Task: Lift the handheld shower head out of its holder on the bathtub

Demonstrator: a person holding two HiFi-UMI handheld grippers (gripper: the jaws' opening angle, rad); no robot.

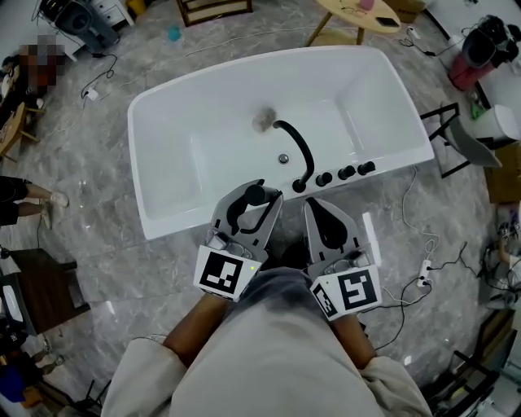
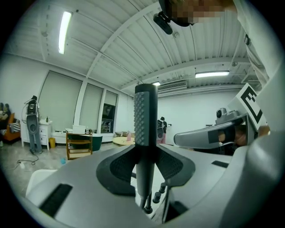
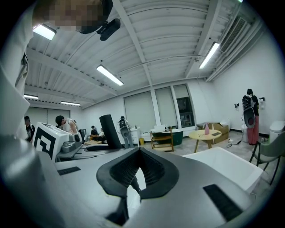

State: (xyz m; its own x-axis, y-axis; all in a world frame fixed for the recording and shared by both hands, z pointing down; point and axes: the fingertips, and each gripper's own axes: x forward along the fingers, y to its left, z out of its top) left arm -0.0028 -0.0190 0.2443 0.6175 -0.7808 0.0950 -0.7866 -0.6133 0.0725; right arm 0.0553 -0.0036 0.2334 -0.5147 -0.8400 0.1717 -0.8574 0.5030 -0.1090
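The black handheld shower head (image 1: 254, 196) is gripped in my left gripper (image 1: 257, 192), just above the near rim of the white bathtub (image 1: 187, 224). In the left gripper view it stands upright (image 2: 146, 116), with the left gripper (image 2: 146, 153) pressing its pads on the stem from both sides. The hose end (image 2: 147, 205) hangs below, near the black knobs (image 2: 156, 195). My right gripper (image 1: 322, 205) floats beside it over the rim, shut with nothing in it (image 3: 140, 151). From the right gripper view the shower head (image 3: 110, 131) shows at the left.
A curved black faucet (image 1: 297, 151) and a row of black knobs (image 1: 346, 173) sit on the tub's near rim. A yellow round table (image 1: 358, 16) stands beyond the tub, a chair (image 1: 464, 138) at the right, cables (image 1: 423, 269) on the marble floor, dark furniture (image 1: 41, 285) at the left.
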